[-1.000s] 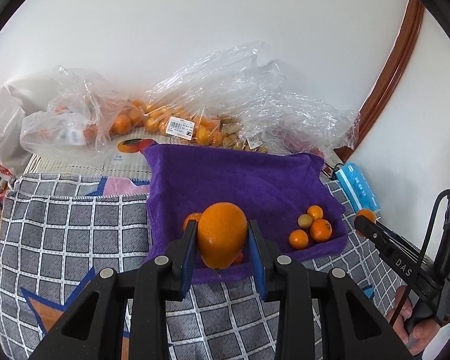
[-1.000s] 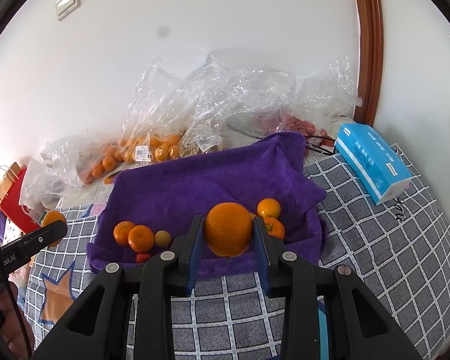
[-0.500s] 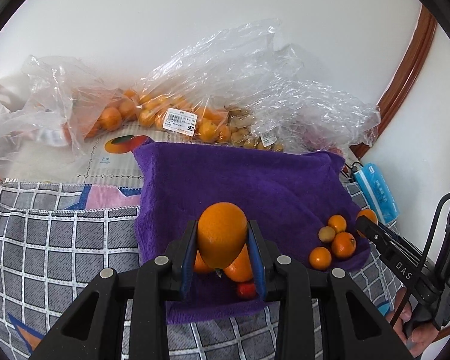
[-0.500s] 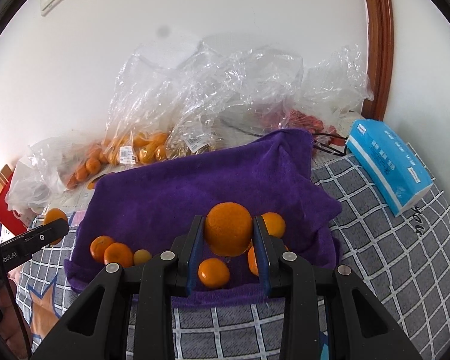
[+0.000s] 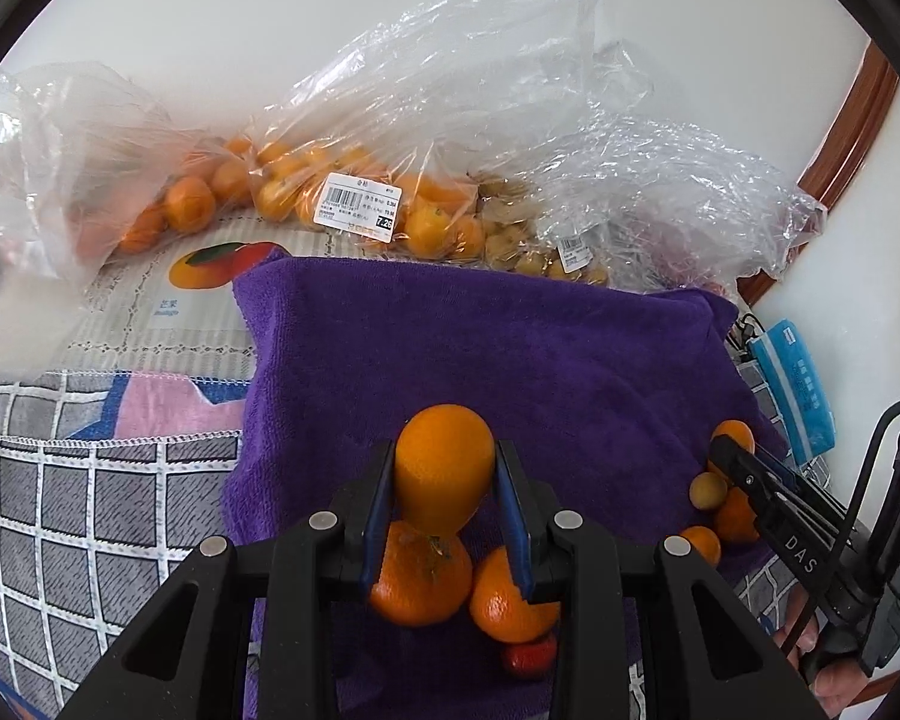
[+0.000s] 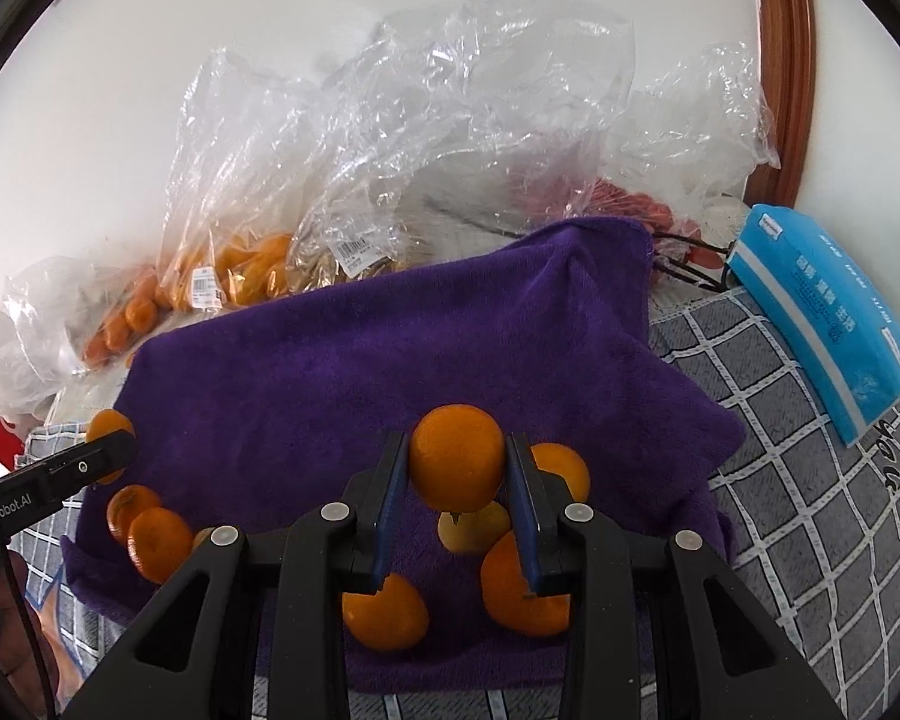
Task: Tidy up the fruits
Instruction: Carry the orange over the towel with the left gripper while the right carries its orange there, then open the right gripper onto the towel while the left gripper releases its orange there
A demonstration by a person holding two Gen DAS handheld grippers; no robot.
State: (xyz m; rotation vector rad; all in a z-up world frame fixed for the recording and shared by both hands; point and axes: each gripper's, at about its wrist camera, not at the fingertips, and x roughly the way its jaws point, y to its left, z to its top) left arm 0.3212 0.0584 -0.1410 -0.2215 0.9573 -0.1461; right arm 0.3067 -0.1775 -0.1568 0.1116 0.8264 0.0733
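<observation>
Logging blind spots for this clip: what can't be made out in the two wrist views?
- Left wrist view: small red fruit half hidden behind an orange and the left gripper; its kind is unclear.
- Left wrist view: price label text too small to read.
- Right wrist view: red contents of the crumpled clear bag blurred by plastic.
- Right wrist view: blue tissue pack print unreadable.

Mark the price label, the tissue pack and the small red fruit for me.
price label point(image 5: 359, 207), left wrist view, middle of the white sticker.
tissue pack point(image 6: 822, 333), right wrist view, blue top face.
red fruit point(image 5: 529, 655), left wrist view, its visible front.
</observation>
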